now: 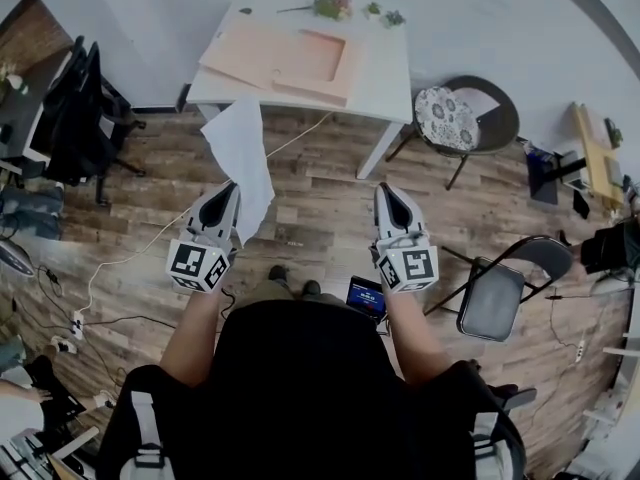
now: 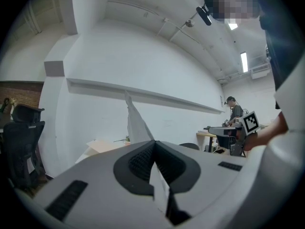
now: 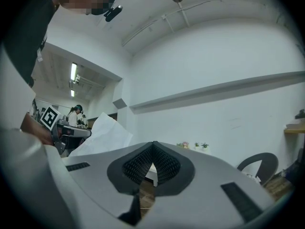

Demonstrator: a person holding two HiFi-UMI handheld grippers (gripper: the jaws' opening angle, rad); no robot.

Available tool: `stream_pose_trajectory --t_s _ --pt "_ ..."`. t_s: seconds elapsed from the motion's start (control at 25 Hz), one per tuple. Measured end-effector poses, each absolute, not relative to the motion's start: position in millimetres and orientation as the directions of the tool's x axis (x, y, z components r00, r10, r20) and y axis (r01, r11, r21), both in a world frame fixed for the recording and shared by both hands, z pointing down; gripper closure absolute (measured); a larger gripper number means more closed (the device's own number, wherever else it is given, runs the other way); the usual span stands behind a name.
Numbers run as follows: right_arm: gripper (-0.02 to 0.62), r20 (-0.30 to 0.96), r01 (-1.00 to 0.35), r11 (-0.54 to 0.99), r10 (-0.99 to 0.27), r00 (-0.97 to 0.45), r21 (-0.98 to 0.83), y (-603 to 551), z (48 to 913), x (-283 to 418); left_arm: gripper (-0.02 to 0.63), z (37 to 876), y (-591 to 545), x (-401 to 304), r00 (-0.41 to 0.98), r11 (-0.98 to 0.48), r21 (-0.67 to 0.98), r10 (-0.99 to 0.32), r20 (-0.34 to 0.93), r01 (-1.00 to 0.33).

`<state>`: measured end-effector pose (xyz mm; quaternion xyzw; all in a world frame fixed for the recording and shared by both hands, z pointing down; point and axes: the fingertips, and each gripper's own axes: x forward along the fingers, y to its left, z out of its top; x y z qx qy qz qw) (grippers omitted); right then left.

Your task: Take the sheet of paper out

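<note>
A white sheet of paper [image 1: 241, 154] hangs in the air over the wooden floor, in front of the white table [image 1: 386, 76]. My left gripper [image 1: 231, 187] is shut on the sheet's lower corner. In the left gripper view the paper [image 2: 136, 126] rises from between the closed jaws of that gripper [image 2: 153, 143]. A flat peach envelope [image 1: 288, 58] lies on the table, beyond the sheet. My right gripper [image 1: 387, 189] is held level beside the left one, shut with nothing in it. In its own view the jaw tips of the right gripper [image 3: 153, 145] meet, and the sheet [image 3: 102, 133] shows at left.
A round chair with a patterned cushion [image 1: 456, 118] stands right of the table. A grey folding chair [image 1: 499, 294] is at my right, a black office chair [image 1: 76, 108] at left. Cables [image 1: 100, 273] and a small lit screen [image 1: 365, 295] lie on the floor. Small plants [image 1: 336, 6] line the table's back.
</note>
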<state>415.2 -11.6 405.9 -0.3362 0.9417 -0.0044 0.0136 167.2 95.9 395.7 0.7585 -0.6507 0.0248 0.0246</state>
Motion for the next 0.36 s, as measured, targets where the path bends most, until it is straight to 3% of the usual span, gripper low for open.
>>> stream_pose_trajectory --t_s 0.36 --pt "0.585 -0.035 -0.63 0.776 -0.63 -0.776 -0.01 -14.5 403.8 413.5 0.604 395.0 99.4 164.7 0.136 -0.137 -0.001 -0.989 0.058 -0.991"
